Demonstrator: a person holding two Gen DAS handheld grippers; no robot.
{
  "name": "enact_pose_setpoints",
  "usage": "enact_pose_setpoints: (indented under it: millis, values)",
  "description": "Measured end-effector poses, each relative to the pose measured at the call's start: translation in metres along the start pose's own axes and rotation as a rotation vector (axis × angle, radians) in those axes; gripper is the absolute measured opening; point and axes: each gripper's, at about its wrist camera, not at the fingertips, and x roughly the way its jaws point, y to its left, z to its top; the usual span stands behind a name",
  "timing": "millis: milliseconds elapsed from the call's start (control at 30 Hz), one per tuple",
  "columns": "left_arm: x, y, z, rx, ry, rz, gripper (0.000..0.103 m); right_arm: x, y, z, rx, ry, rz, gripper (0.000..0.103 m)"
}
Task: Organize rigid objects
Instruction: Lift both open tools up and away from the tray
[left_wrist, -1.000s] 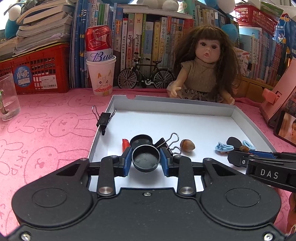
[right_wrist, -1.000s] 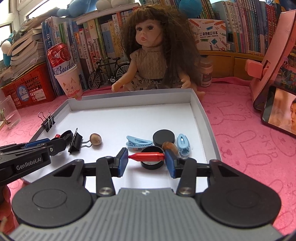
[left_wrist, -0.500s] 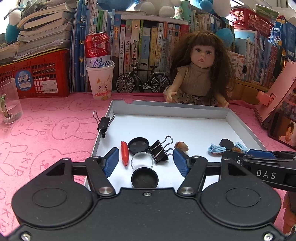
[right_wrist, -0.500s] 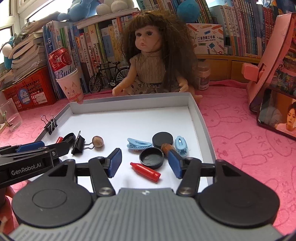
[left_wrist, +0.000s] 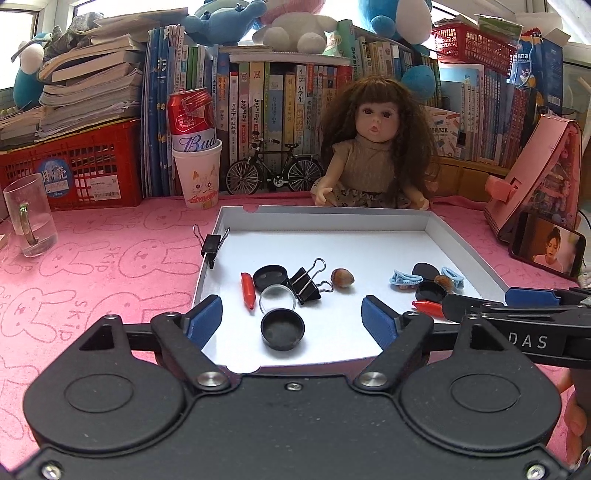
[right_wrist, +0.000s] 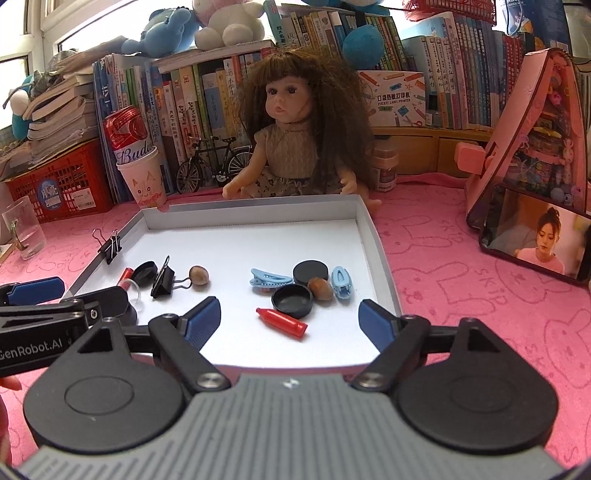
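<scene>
Left gripper (left_wrist: 291, 319): jaws wide apart, holding nothing. Just ahead of them, roughly centred in the gap, a black cap (left_wrist: 282, 329) sits open side up on the tray floor. Just beyond it a clear round lens (left_wrist: 277, 298), then a second black cap (left_wrist: 270, 276), with a red crayon (left_wrist: 248, 290) off to the left and a black binder clip (left_wrist: 306, 282) and a hazelnut (left_wrist: 342, 277) to the right. Another binder clip (left_wrist: 211, 243) is clamped on the left wall of the white tray (left_wrist: 325, 218), further out.

Right gripper (right_wrist: 290, 319): jaws also spread wide, empty. A red crayon (right_wrist: 282, 322) lies loose and slanted just ahead of the gap. Past it a black cap (right_wrist: 292, 300), a brown nut (right_wrist: 320, 289) touching it, a black disc (right_wrist: 311, 271), and two blue hair clips (right_wrist: 269, 277) either side of that cluster.

Step in hand, as I read it: both tools are between grasps, with two separate groups in the tray, one in front of each gripper. Nothing is held, so sorting looks midway. How the items are meant to be grouped can't be told.

Next move calls for choosing one piece and bringing the jaws down around it. Caps are low and round, so the jaws need to go close to the tray floor. The right crayon lies slanted, so the jaws should close across its width.

Beyond the tray on the pink worktop (left_wrist: 92, 266): a doll (left_wrist: 373, 147), a paper cup with a can (left_wrist: 195, 147), a glass mug (left_wrist: 27, 218).
</scene>
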Motion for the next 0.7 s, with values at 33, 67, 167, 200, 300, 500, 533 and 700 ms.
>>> enact_pose_setpoints:
  millis: [33, 67, 167, 200, 300, 500, 533, 700]
  values:
    - [-0.003, 0.001, -0.002, -0.005, -0.001, -0.001, 0.081, -0.003, 0.0, -0.002, 0.0, -0.001, -0.002, 0.089]
    - [-0.006, 0.002, -0.004, -0.011, -0.004, -0.003, 0.081, -0.005, -0.001, -0.004, 0.001, -0.002, -0.003, 0.089]
    - [-0.015, 0.004, -0.008, -0.019, -0.011, -0.005, 0.082, -0.013, -0.002, -0.009, 0.004, -0.004, -0.003, 0.09]
    - [-0.018, 0.005, -0.009, -0.02, -0.014, -0.005, 0.083, -0.015, -0.002, -0.011, 0.002, -0.006, -0.003, 0.091]
    - [-0.025, 0.006, -0.016, -0.018, -0.012, -0.001, 0.083, -0.021, -0.002, -0.016, -0.007, -0.007, -0.006, 0.092]
    - [-0.033, 0.011, -0.031, -0.025, 0.008, 0.012, 0.084, -0.031, -0.003, -0.028, -0.004, 0.003, -0.002, 0.093]
    - [-0.034, 0.011, -0.033, -0.022, 0.01, 0.015, 0.084, -0.031, -0.003, -0.03, -0.011, 0.004, -0.005, 0.094]
    - [-0.031, 0.011, -0.043, -0.003, 0.024, 0.038, 0.085, -0.029, 0.001, -0.043, -0.053, 0.023, -0.019, 0.097]
